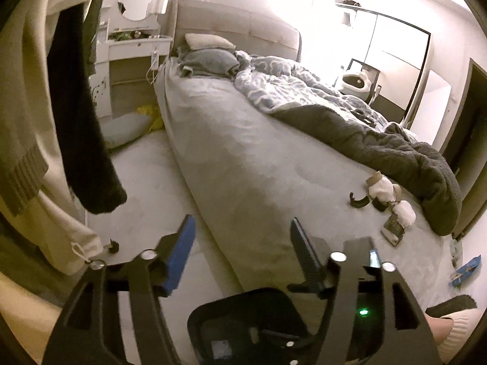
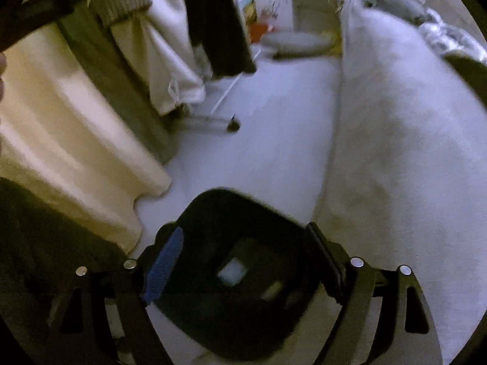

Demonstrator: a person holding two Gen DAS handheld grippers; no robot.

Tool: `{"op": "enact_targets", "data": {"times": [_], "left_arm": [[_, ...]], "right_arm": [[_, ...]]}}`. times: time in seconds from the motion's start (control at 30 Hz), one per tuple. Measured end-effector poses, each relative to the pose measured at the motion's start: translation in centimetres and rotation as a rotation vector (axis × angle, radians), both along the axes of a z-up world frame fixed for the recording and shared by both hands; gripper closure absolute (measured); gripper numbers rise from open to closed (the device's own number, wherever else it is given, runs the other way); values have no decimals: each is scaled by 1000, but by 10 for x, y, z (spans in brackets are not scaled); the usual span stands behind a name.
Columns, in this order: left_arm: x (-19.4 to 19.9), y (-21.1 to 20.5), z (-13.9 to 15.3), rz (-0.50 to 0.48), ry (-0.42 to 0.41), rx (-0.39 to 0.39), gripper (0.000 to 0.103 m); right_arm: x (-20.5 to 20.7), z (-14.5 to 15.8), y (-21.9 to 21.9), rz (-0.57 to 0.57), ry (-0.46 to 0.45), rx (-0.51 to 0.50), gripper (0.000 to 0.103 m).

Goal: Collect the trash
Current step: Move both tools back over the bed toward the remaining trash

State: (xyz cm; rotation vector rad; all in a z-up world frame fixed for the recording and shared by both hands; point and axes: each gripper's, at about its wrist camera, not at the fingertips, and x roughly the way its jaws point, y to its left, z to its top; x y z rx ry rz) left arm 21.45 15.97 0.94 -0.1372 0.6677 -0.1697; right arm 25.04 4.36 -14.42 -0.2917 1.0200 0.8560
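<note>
My left gripper (image 1: 240,252) has its jaws apart, nothing between them; my right gripper (image 2: 243,261) too, jaws wide and empty. Below both sits the black plastic trash bin (image 2: 231,276) on the pale floor, near the bed's near-left corner, a few light scraps already inside. Remaining trash lies to the far right in the left wrist view: crumpled white tissues and cardboard tubes (image 1: 386,194) in a cluster on the grey bed sheet (image 1: 243,152), just beside the dark blanket's edge (image 1: 411,164), plus a flat dark packet (image 1: 394,228) nearer me. The cluster runs roughly near-to-far along the blanket. Right hand looks the nearer one for it, I'd judge. A blue wrapper (image 1: 465,270) is on the floor, far right.
</note>
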Motion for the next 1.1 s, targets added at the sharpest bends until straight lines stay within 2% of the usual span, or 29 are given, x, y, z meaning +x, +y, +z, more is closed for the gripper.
{"op": "enact_targets", "data": {"times": [0.27, 0.37, 0.53, 1.1], "left_arm": [[10, -39, 6, -50, -45, 53, 10], [16, -53, 4, -76, -35, 50, 8], [23, -79, 4, -120, -47, 59, 6], [45, -183, -7, -334, -84, 52, 5]], "right_arm": [[24, 44, -61, -128, -112, 87, 17], [31, 56, -89, -190, -167, 83, 15], [42, 67, -135, -286, -205, 112, 10], [55, 77, -248, -500, -249, 130, 8]]}}
